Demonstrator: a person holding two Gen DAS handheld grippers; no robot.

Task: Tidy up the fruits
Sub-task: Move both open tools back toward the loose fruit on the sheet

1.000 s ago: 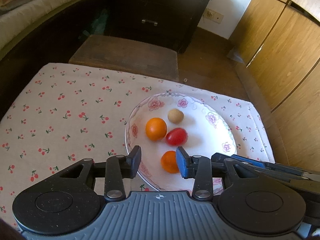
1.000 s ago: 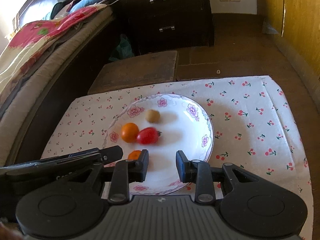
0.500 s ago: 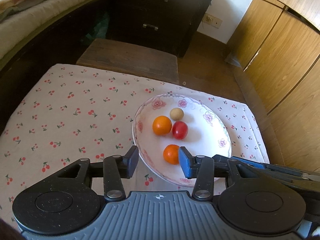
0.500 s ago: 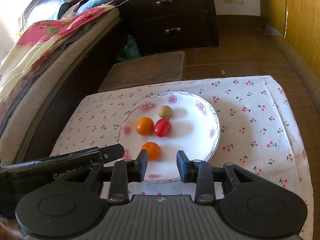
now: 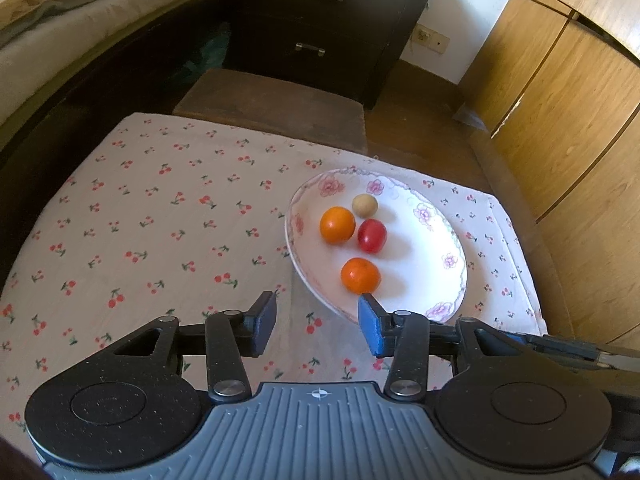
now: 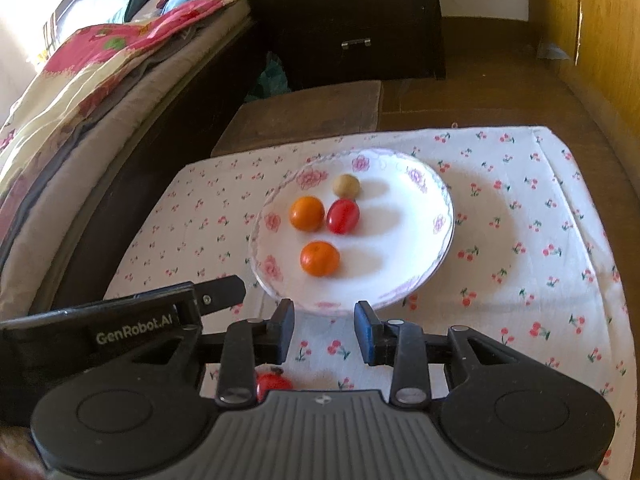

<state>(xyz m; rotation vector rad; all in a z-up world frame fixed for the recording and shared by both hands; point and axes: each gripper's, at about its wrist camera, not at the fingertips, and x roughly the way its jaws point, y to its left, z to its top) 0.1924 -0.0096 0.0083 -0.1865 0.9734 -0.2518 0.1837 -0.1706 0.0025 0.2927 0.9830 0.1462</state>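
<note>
Both grippers, left gripper [image 5: 317,323] and right gripper [image 6: 324,330], are hovering part-open and empty near the plate [image 6: 436,200], four fruits sitting gathered, seemingly finishing

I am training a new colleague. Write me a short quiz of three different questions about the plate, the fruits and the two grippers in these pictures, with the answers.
1. How many fruits lie on the flowered plate?
2. True or false: the left gripper holds a fruit.
3. Which fruit touches the red tomato on the plate? A) the near orange B) the far orange C) neither orange

Key
1. Four: two oranges, one red tomato and a small tan fruit.
2. False. Its jaws are apart with nothing between them; the right gripper is also empty.
3. B. A second red fruit lies on the cherry tablecloth, off the plate.
</note>
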